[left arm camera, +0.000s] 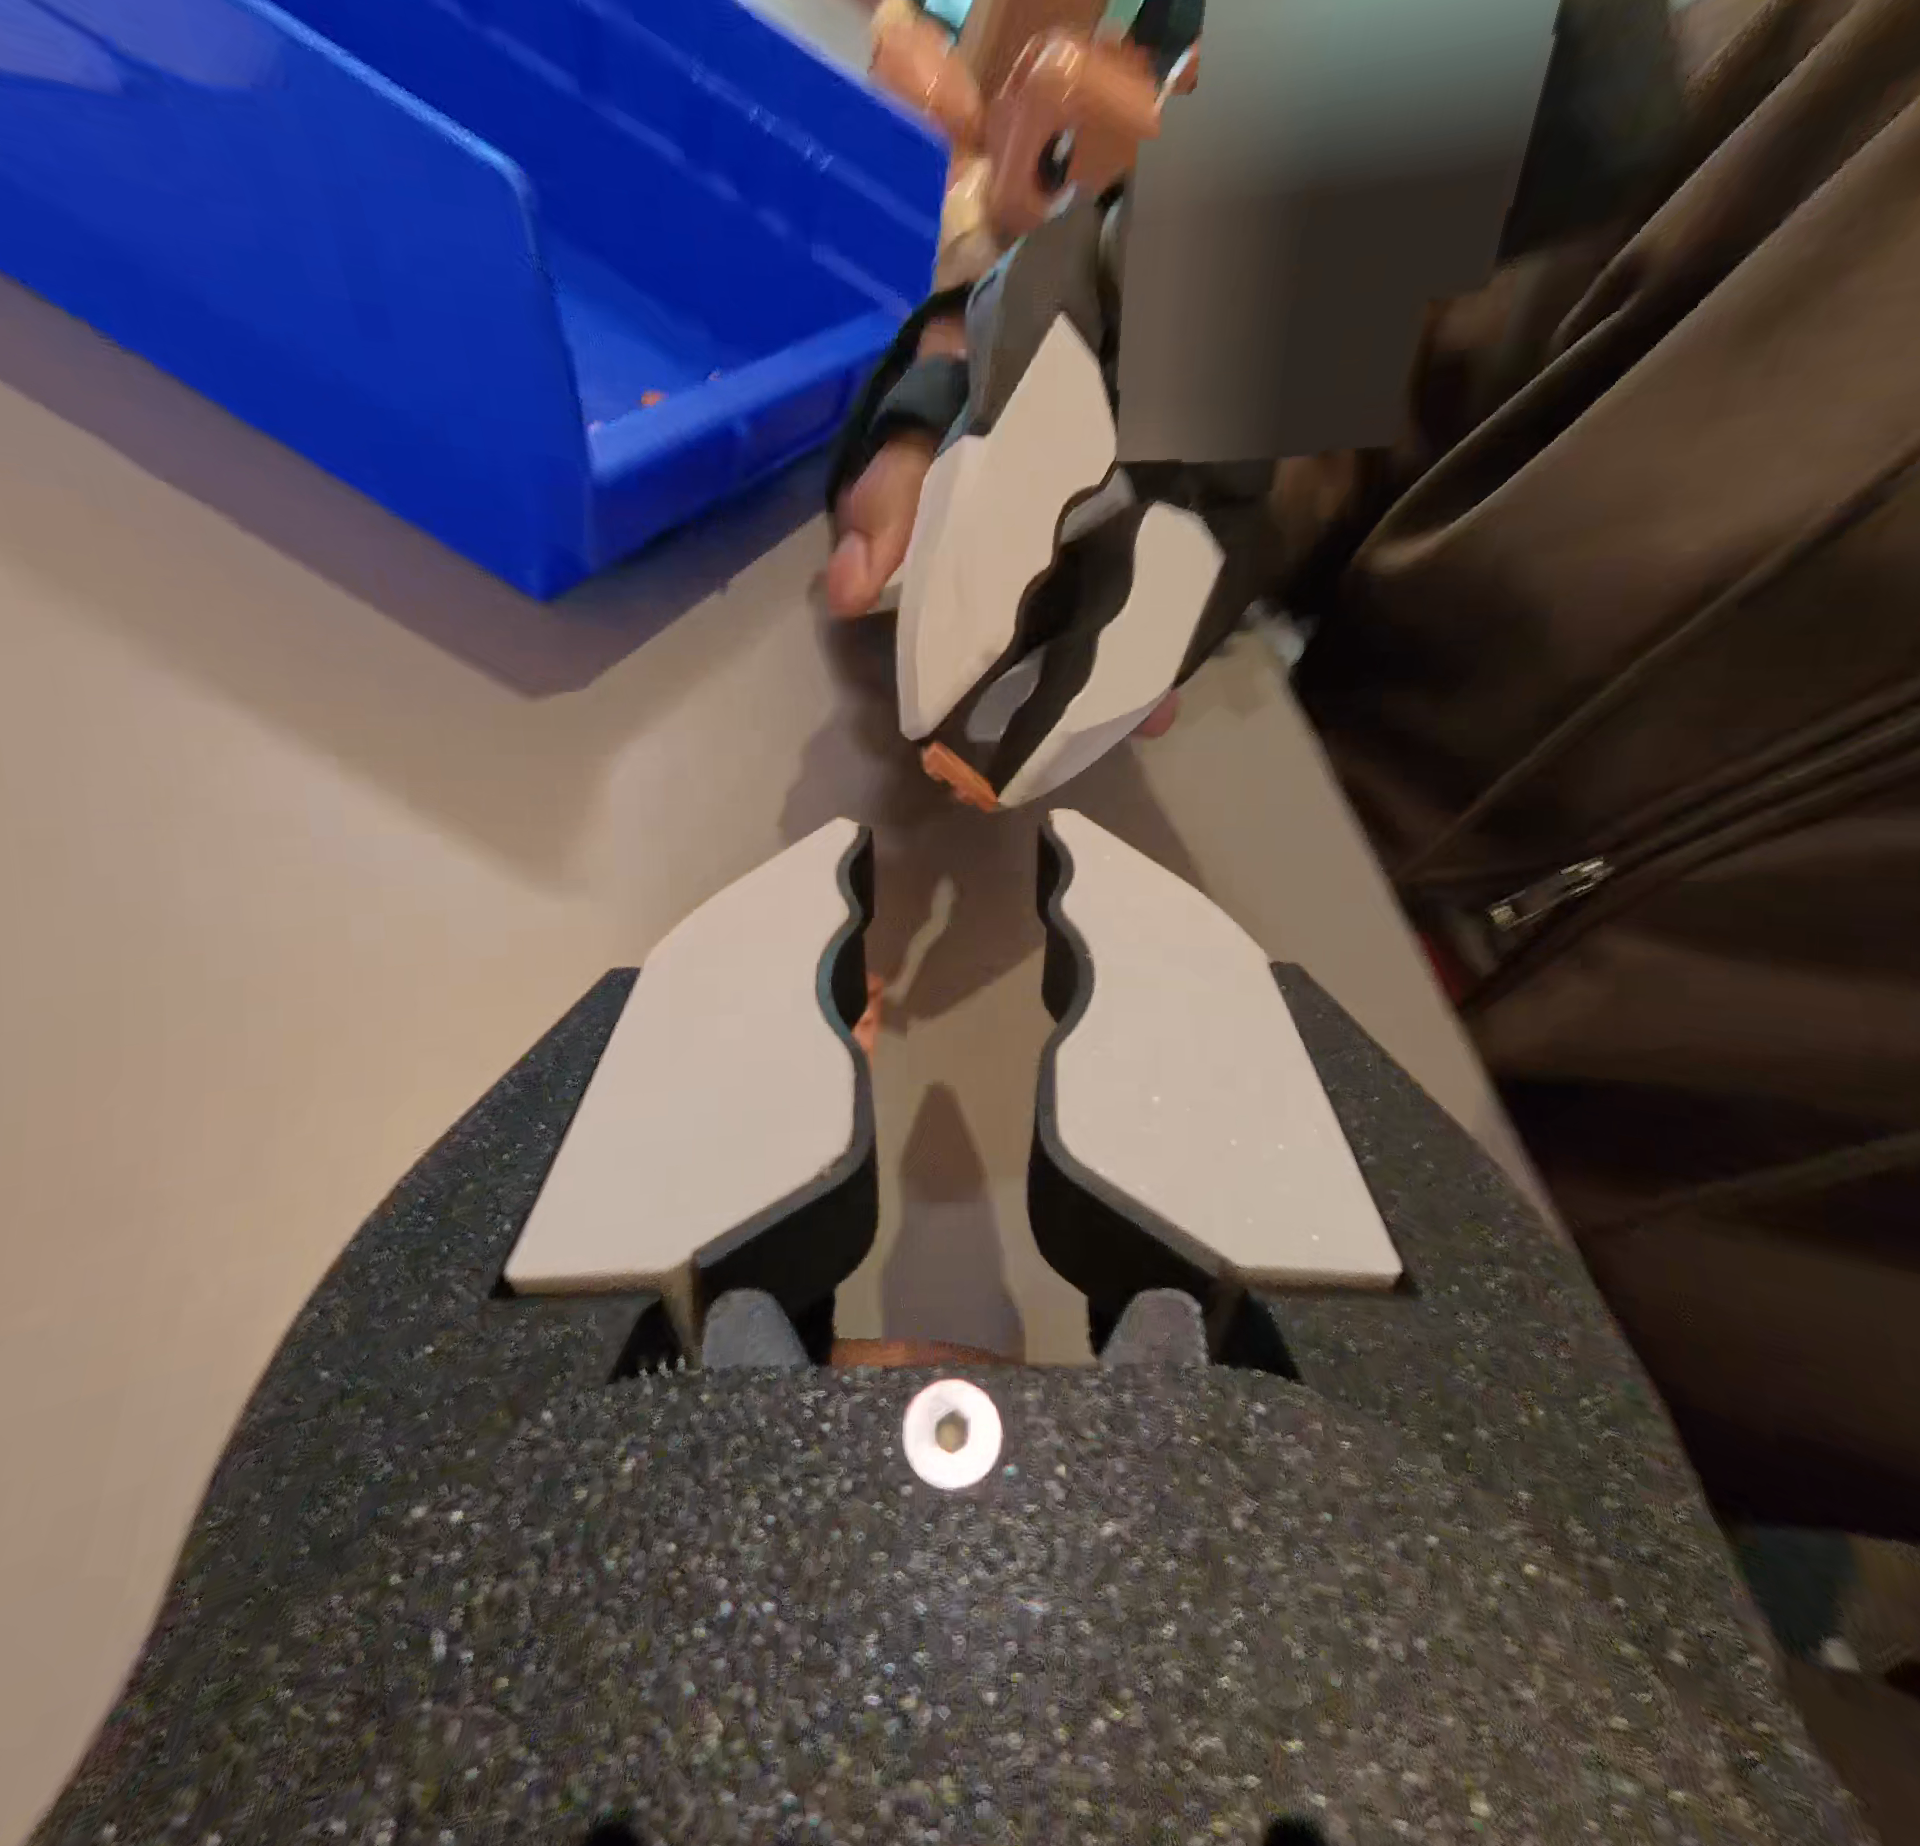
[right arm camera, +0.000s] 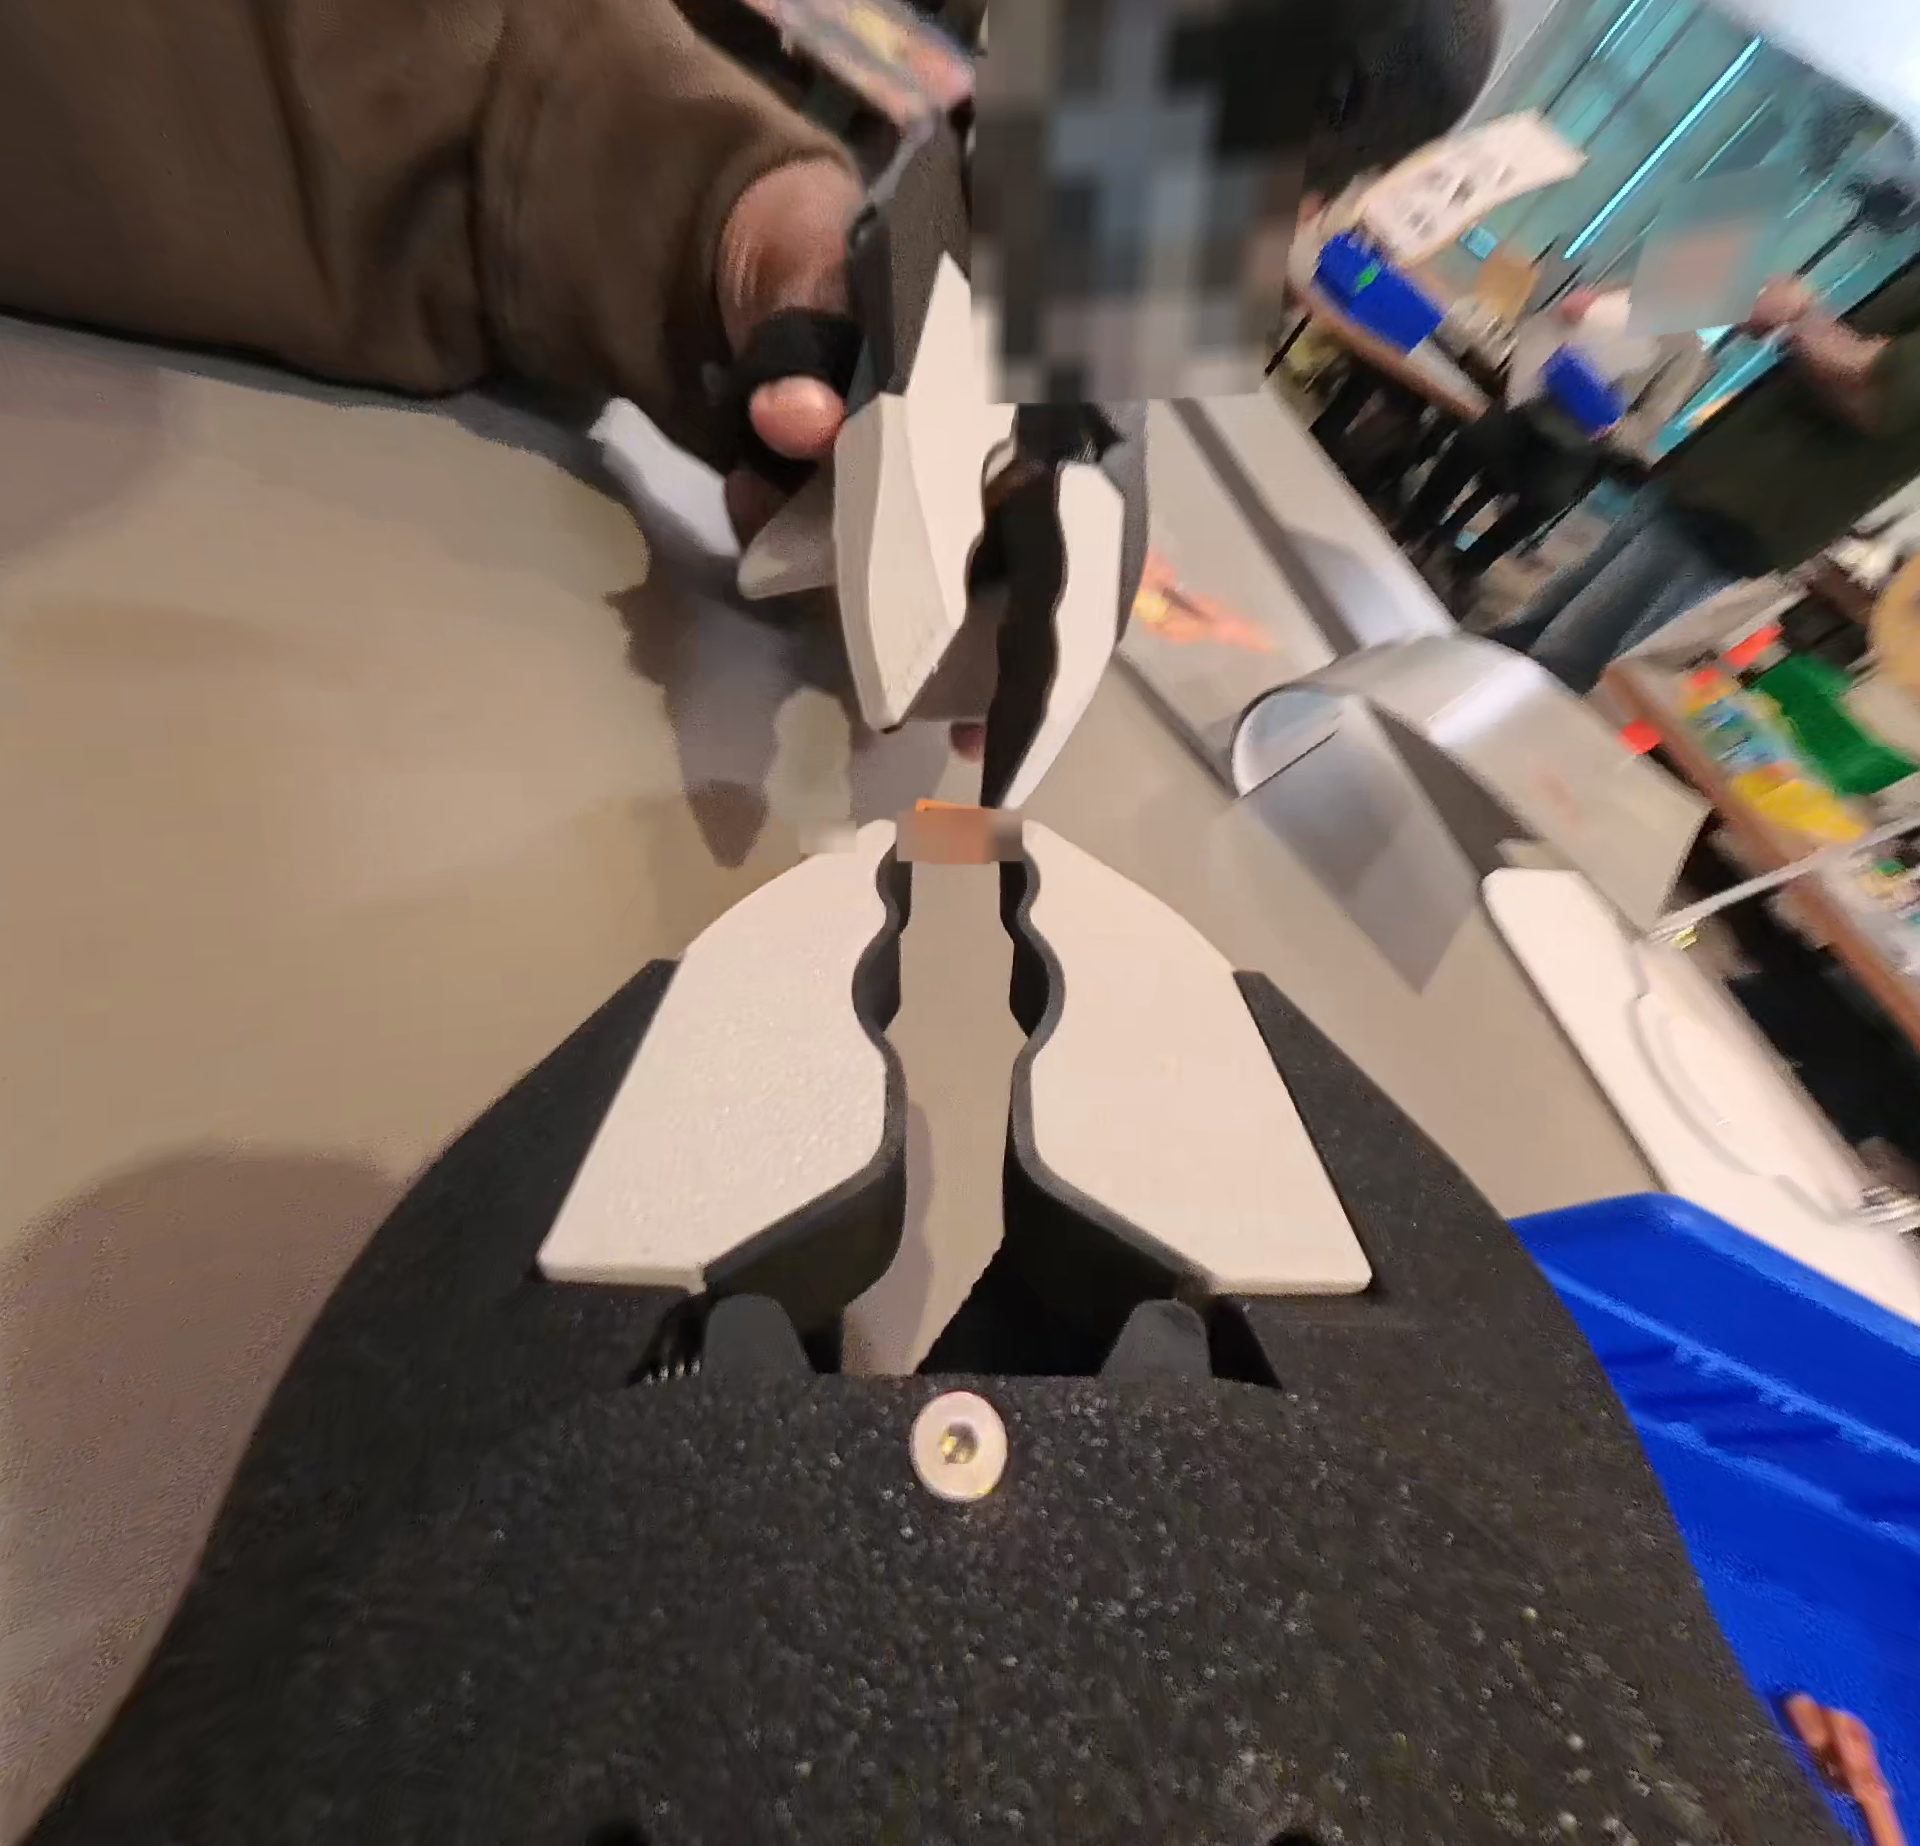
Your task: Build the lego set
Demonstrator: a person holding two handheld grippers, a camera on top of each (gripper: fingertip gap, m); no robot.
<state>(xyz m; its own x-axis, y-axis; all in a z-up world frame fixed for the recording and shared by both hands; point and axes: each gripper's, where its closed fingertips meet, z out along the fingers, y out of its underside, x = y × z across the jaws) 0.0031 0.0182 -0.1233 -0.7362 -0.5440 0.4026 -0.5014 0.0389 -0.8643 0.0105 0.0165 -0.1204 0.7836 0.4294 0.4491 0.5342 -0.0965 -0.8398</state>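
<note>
item: small orange flat piece [left arm camera: 961,775], pinched at the tips of your right gripper [right arm camera: 961,840]; its fingers [right arm camera: 1132,1048] stand narrow and press on it from both sides. its long axis runs across the gap between those tips.

your left gripper [left arm camera: 954,830] stands wide and holds nothing; the piece hangs just ahead of its fingertips [left arm camera: 748,965], a little above the gap, not touching. the two grippers meet nose to nose, so the right one has it and the left is the nearest free one.

below both: beige tabletop [left arm camera: 260,913]. ahead-left of your left gripper: blue bin [left arm camera: 436,269]. to its right: brown jacket [left arm camera: 1662,757].
</note>
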